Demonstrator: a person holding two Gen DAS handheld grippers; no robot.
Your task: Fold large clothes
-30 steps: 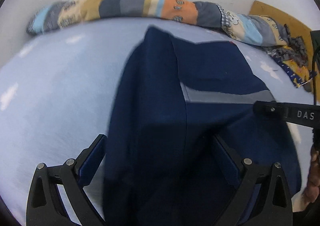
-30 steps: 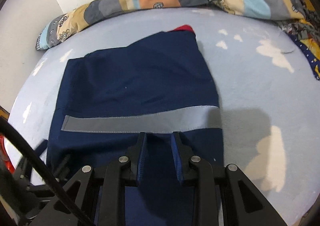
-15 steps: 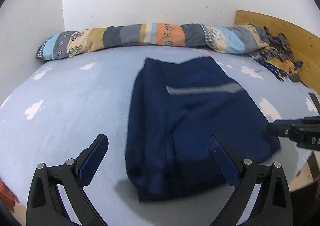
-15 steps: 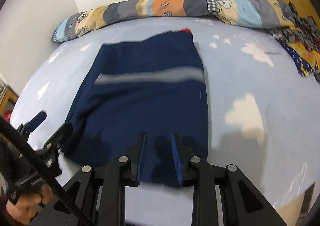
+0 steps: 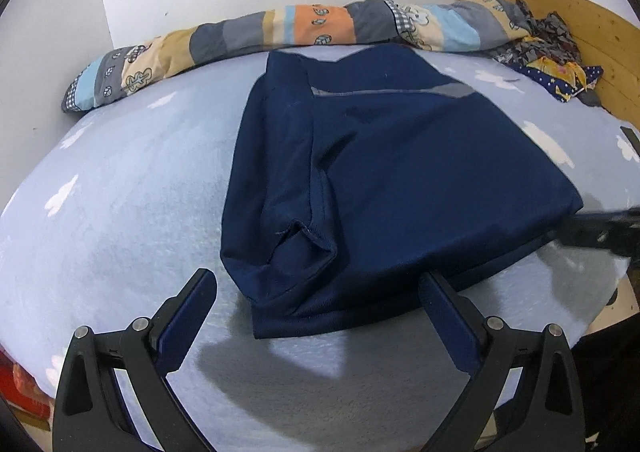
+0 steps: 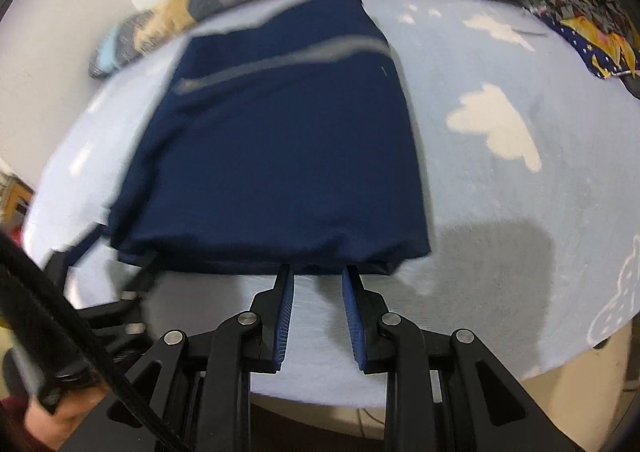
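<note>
Both grippers had backed off the navy garment (image 5: 384,180) since the earlier frames; in the left wrist view the left gripper (image 5: 316,316) stood wide apart and empty at 6 o'clock, leaving the matte folded cloth with its grey stripe (image 5: 452,90) flat on the fleecy cloud-print bedsheet (image 5: 120,192), below the patchwork quilt roll (image 5: 280,32) at 12 o'clock. In the right wrist view the right gripper (image 6: 318,284) was narrowly parted, gripping nothing, its tips at the rounded near fold, probably to let the fold settle.
</note>
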